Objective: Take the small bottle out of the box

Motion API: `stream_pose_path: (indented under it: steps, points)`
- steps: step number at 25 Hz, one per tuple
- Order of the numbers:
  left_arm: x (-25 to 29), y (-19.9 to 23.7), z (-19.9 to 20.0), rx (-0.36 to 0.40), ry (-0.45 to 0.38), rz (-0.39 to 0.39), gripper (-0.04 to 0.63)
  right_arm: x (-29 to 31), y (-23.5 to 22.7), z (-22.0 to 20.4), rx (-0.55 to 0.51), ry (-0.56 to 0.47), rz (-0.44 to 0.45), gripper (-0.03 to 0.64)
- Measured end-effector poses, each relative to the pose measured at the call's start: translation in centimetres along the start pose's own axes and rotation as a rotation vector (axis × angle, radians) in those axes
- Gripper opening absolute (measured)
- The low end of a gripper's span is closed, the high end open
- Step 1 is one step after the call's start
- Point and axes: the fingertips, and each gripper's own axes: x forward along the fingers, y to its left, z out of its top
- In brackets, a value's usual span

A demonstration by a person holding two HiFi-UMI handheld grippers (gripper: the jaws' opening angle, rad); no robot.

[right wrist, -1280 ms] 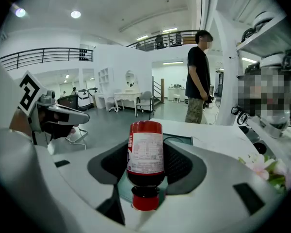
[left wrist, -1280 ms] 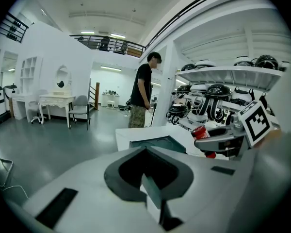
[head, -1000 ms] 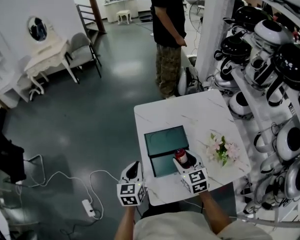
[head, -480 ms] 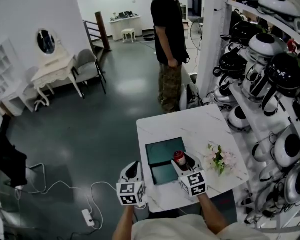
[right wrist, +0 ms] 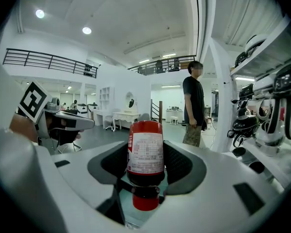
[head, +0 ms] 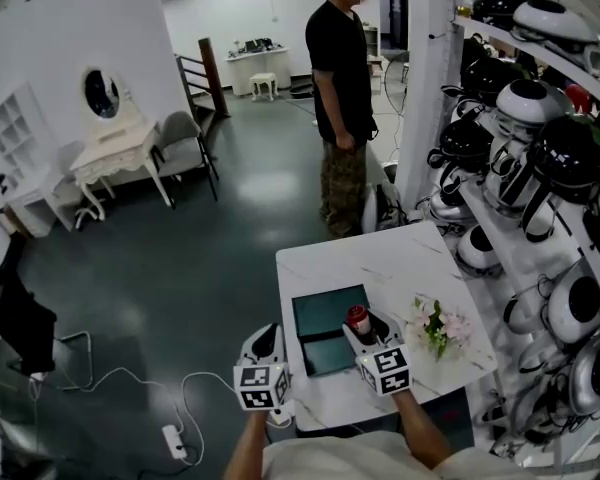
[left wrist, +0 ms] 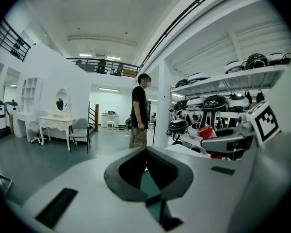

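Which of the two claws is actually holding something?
The right claw: its jaws clamp the small bottle with the red label. The left claw is closed on nothing, off the table's edge.

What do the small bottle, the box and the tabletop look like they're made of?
Small bottle: probably plastic or glass; smooth red and dark body, printed paper-like label.
Box: likely card or plastic; matte dark teal, flat panels.
Tabletop: marble or a marble-look surface; white with faint grey veins.
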Motion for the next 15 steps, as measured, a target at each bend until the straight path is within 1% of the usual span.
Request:
stream_pose_path:
  steps: [8,15]
  points:
    - [-0.15,0.17,0.44,-0.002,-0.013,0.010,0.018,0.12,-0.10,0.01,-0.004,-0.002,-0.001,0.233]
    - [0.13,0.28,0.33,0.002,-0.008,0.008,0.018,0.42,-0.21,-0.26,-0.004,0.007,-0.005,0.233]
